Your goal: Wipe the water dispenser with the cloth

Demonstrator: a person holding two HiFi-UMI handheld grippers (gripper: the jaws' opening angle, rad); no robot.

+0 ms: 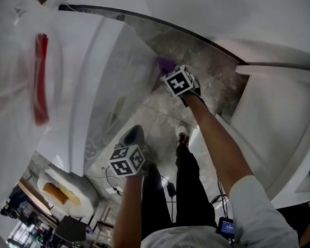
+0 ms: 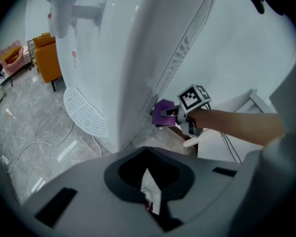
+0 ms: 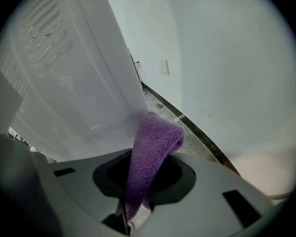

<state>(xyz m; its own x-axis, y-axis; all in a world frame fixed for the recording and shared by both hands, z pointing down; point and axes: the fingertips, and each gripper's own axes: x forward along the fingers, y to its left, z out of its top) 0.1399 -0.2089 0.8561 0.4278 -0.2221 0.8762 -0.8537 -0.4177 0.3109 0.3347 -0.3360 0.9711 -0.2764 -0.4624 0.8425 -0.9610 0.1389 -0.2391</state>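
Observation:
The white water dispenser (image 1: 93, 87) fills the left of the head view. My right gripper (image 1: 169, 70) is shut on a purple cloth (image 1: 165, 64) and presses it against the dispenser's side panel, low down near the wall. In the right gripper view the cloth (image 3: 153, 152) stands up out of the jaws (image 3: 130, 216) and touches the dispenser's white panel (image 3: 74, 83). My left gripper (image 1: 132, 137) hangs lower and nearer me, off the dispenser, shut with nothing held (image 2: 149, 194). From its view I see the cloth (image 2: 163, 112) at the ribbed side of the dispenser (image 2: 118, 58).
A white cabinet (image 1: 268, 118) stands close on the right, leaving a narrow gap of marble floor (image 1: 206, 71). The dispenser's tap (image 2: 64, 11) and drip grille (image 2: 84, 113) are on its front. An orange chair (image 2: 48, 58) and a floor cable (image 2: 34, 144) lie beyond.

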